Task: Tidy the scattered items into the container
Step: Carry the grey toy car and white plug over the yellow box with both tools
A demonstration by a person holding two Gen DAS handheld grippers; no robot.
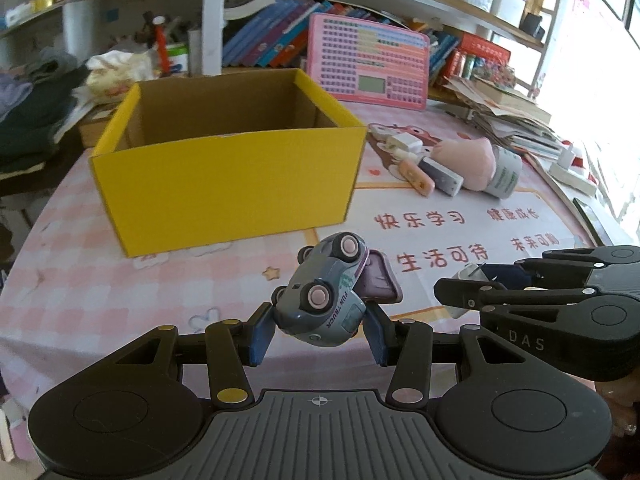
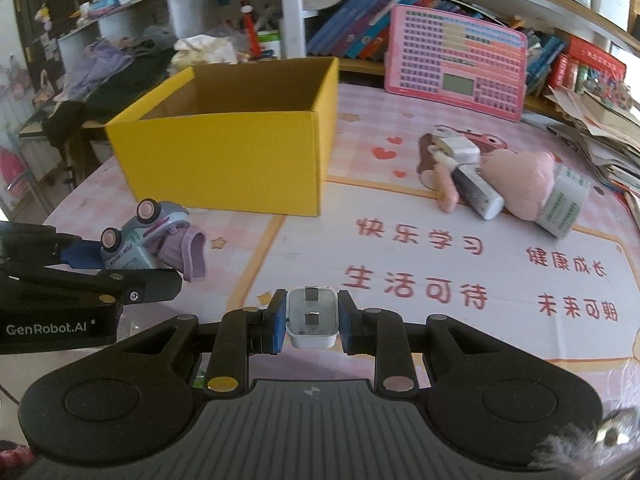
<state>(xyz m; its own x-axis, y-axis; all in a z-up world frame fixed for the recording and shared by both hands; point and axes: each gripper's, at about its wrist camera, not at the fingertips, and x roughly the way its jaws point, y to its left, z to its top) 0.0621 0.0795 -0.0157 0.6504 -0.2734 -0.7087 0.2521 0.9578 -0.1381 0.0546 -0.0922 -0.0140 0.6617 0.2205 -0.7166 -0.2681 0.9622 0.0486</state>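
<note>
My left tool (image 1: 320, 330) grips the toy truck (image 1: 322, 300); my right tool (image 2: 311, 322) clamps the white plug (image 2: 311, 318). Bare surface (image 2: 400, 208) lies before the yellow box (image 2: 224, 160).

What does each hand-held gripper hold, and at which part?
Left hand-held gripper: the toy truck, by its sides, wheels up. Right hand-held gripper: the white plug adapter, by its two sides.

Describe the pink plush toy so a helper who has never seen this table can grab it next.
Start at the yellow box on the pink table mat. Right of it lies a small heap of items. The pink plush toy is the soft rounded one there, between a grey stick-shaped case and a white bottle.
</note>
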